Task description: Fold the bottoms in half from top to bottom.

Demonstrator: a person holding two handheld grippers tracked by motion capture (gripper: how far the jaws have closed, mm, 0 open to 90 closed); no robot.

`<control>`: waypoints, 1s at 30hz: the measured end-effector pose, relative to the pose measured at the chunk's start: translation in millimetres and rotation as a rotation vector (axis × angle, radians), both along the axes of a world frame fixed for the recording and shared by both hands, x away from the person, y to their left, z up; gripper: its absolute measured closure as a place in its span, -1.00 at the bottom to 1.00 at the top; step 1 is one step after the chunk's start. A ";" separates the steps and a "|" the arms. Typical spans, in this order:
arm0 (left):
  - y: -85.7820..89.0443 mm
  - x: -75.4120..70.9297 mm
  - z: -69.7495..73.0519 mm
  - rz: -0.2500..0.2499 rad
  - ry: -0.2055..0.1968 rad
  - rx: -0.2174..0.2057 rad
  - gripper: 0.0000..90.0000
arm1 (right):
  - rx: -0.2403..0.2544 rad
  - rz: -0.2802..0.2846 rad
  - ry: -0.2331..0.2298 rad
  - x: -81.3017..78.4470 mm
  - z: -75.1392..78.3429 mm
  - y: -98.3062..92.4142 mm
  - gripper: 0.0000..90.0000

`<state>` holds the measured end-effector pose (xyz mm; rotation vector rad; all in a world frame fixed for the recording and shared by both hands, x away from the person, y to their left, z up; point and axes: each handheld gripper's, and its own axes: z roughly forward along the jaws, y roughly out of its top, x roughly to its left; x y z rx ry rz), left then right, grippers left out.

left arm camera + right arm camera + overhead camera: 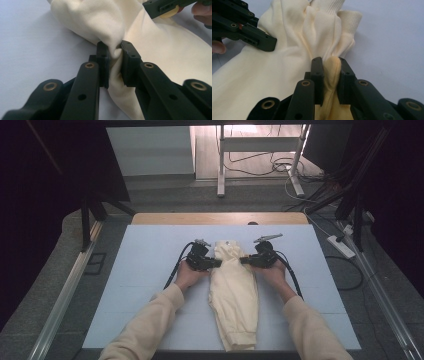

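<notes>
Two grippers pinch the cream garment [234,290] at frame centre on the pale blue mat [145,270] — the left gripper [218,263] clenched on its left edge, the right gripper [243,261] on its right edge. Soft, light cloth that bunches; hold near the ribbed cuff [342,17] — nothing nearby obstructs.

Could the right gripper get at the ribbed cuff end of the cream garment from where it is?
Probably not yet: the right gripper is shut on a fold of the cream garment; the ribbed cuff lies unobstructed just beyond.
</notes>
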<state>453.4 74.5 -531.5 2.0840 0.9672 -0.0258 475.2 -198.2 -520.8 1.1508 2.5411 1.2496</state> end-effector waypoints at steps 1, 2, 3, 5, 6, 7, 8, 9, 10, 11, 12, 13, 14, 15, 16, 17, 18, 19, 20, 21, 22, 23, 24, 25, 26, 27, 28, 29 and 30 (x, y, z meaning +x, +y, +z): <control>0.8 -0.4 1.6 -0.002 -0.007 -0.001 0.74 | 0.007 0.000 -0.007 -0.3 1.6 -0.4 0.74; 1.7 -0.9 3.5 -0.002 -0.014 -0.003 0.74 | 0.013 0.002 -0.014 -0.6 3.7 -1.1 0.75; 2.5 -1.5 5.5 -0.001 -0.021 -0.008 0.75 | 0.021 0.000 -0.020 -1.2 5.9 -1.5 0.75; 4.4 -2.5 9.4 0.001 -0.034 -0.017 0.75 | 0.037 0.001 -0.034 -2.2 10.2 -2.2 0.75; 5.0 -3.0 11.0 0.002 -0.040 -0.020 0.75 | 0.045 0.002 -0.043 -2.7 12.1 -2.4 0.75; 5.7 -3.4 12.5 0.002 -0.045 -0.020 0.75 | 0.049 0.004 -0.051 -3.3 14.0 -2.5 0.75; 6.3 -3.7 13.7 0.002 -0.052 -0.021 0.75 | 0.055 0.004 -0.058 -4.1 15.7 -2.3 0.75; 7.2 -3.9 15.1 -0.002 -0.057 -0.020 0.75 | 0.057 0.005 -0.069 -4.6 17.1 -2.1 0.75; 7.9 -4.0 16.5 -0.001 -0.060 -0.021 0.75 | 0.060 0.005 -0.076 -5.2 18.5 -1.7 0.75; 8.6 -4.0 18.0 -0.001 -0.065 -0.021 0.75 | 0.062 0.005 -0.083 -5.9 19.7 -1.2 0.75; 9.1 -3.8 19.5 -0.001 -0.070 -0.022 0.76 | 0.067 0.005 -0.092 -6.4 20.7 -0.6 0.75; 9.7 -3.4 21.0 -0.002 -0.074 -0.019 0.76 | 0.071 0.001 -0.098 -7.1 21.6 0.1 0.75; 10.2 -3.0 22.8 -0.003 -0.077 -0.014 0.76 | 0.072 -0.001 -0.103 -7.5 22.6 0.7 0.75; 10.5 -2.4 25.0 -0.004 -0.083 -0.009 0.76 | 0.075 -0.004 -0.110 -7.8 23.5 1.3 0.75; 11.1 -1.7 27.4 -0.006 -0.088 -0.006 0.76 | 0.086 -0.009 -0.113 -8.2 24.2 2.1 0.75; 12.0 -0.7 30.0 -0.008 -0.092 -0.003 0.76 | 0.091 -0.012 -0.116 -8.6 25.0 2.9 0.75; 12.6 0.3 32.1 -0.007 -0.097 -0.003 0.76 | 0.095 -0.015 -0.123 -9.0 25.9 3.9 0.75; 13.4 1.4 33.9 -0.007 -0.102 -0.001 0.76 | 0.099 -0.020 -0.131 -9.5 26.9 5.0 0.75; 14.1 2.3 35.3 -0.004 -0.104 -0.003 0.76 | 0.101 -0.023 -0.136 -9.6 28.0 5.9 0.76; 15.0 3.3 36.3 -0.002 -0.105 -0.004 0.76 | 0.106 -0.025 -0.142 -9.4 29.1 6.8 0.76; 15.7 4.2 36.7 0.001 -0.107 -0.006 0.76 | 0.108 -0.028 -0.147 -9.2 30.1 7.6 0.76; 16.7 5.2 37.0 0.004 -0.109 -0.007 0.76 | 0.113 -0.032 -0.151 -8.7 30.7 8.3 0.76; 17.6 6.2 37.1 0.008 -0.107 -0.010 0.76 | 0.121 -0.034 -0.148 -8.2 31.0 9.1 0.76; 18.8 7.3 37.2 0.007 -0.106 -0.009 0.76 | 0.125 -0.038 -0.152 -7.5 30.8 10.2 0.76; 19.7 8.3 37.6 0.008 -0.106 -0.009 0.76 | 0.127 -0.041 -0.153 -7.1 30.4 11.5 0.76; 20.6 9.3 38.2 0.008 -0.107 -0.011 0.76 | 0.126 -0.041 -0.153 -6.6 30.2 12.6 0.76; 21.4 10.4 39.1 0.007 -0.112 -0.012 0.76 | 0.126 -0.040 -0.156 -6.0 30.2 13.5 0.76; 21.9 11.4 40.3 0.009 -0.117 -0.015 0.76 | 0.126 -0.040 -0.161 -5.0 30.7 13.8 0.76; 22.4 12.6 41.7 0.010 -0.121 -0.020 0.76 | 0.130 -0.043 -0.164 -4.0 31.8 13.7 0.76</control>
